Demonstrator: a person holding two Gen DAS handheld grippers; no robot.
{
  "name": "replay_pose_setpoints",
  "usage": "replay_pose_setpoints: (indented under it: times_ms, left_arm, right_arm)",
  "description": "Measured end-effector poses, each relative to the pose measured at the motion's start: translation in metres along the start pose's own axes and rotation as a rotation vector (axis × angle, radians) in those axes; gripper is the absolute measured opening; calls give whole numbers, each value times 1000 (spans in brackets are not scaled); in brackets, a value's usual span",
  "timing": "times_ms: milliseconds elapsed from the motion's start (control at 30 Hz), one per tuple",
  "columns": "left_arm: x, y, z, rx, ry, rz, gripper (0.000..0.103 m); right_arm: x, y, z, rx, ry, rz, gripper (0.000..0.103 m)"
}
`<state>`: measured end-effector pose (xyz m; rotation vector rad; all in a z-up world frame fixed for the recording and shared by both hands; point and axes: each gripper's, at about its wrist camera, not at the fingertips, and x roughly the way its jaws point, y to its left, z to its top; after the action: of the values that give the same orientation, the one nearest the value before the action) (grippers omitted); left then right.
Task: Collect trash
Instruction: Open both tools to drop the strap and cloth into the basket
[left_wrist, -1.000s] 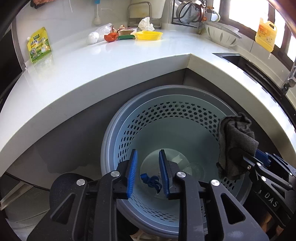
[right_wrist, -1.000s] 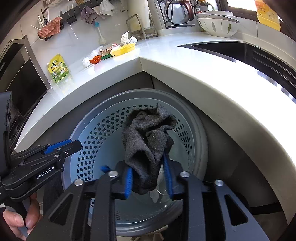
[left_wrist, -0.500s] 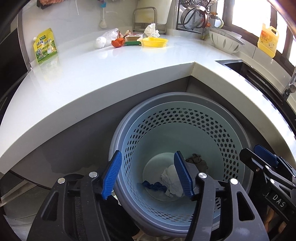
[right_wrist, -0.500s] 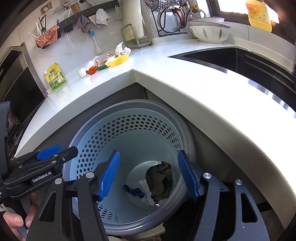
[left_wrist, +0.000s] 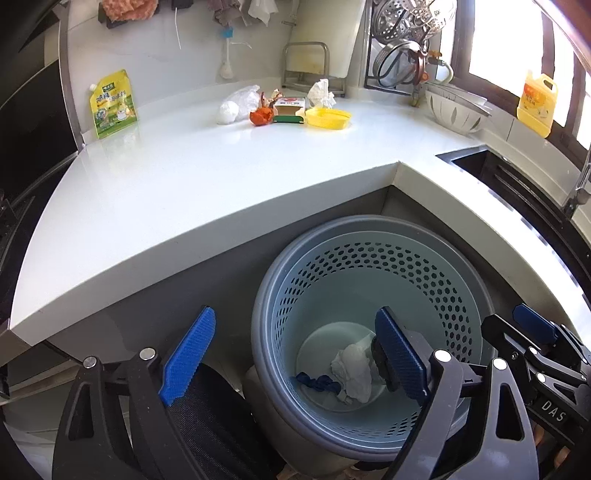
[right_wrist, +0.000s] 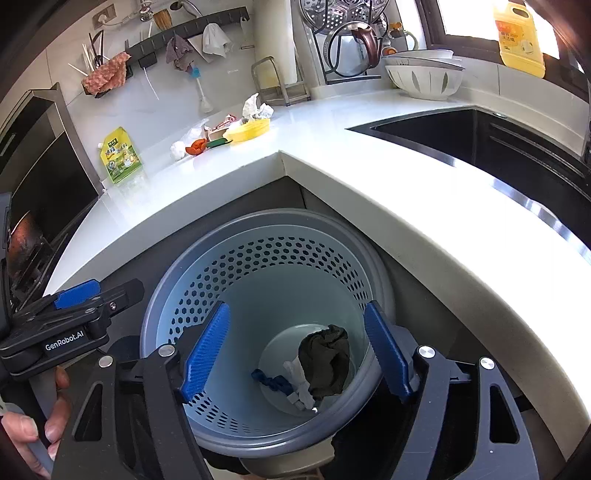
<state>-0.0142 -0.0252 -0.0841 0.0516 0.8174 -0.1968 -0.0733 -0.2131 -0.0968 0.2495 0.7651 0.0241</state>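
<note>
A grey-blue perforated bin (left_wrist: 369, 221) stands on the floor in the counter's corner. At its bottom lie a crumpled white paper (left_wrist: 352, 373), a blue scrap (left_wrist: 317, 382) and a dark cloth (right_wrist: 327, 360). My left gripper (left_wrist: 293, 312) hangs over the bin's left rim, its jaws opening with nothing between them. My right gripper (right_wrist: 295, 306) hovers above the bin's mouth, jaws also opening and empty. On the far counter sits more trash: a yellow dish (left_wrist: 327, 117), a tissue (left_wrist: 321, 94), a small box (left_wrist: 290, 107), an orange scrap (left_wrist: 260, 117) and a white ball (left_wrist: 227, 112).
A yellow-green pouch (left_wrist: 112, 105) leans on the back wall. A colander (left_wrist: 456, 110) and a yellow detergent bottle (left_wrist: 535, 101) stand by the dark sink (left_wrist: 517, 177) on the right. A black mesh seat (left_wrist: 207, 417) is left of the bin. A hand (right_wrist: 22, 424) holds the left gripper.
The right gripper let go of the dark cloth, which now lies in the bin beside a white paper. Both grippers spread wide and rose, showing more of the counter.
</note>
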Motion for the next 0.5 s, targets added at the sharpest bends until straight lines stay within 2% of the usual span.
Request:
replay_pose_setpoints:
  times_ms: [267, 500]
  left_arm:
    - [-26, 23, 7, -44, -54, 18, 95]
    - [-40, 43, 20, -78, -104, 46, 96]
  right_arm:
    - [-17, 8, 11, 21, -23, 25, 85]
    - [-19, 20, 22, 1, -17, 27, 86]
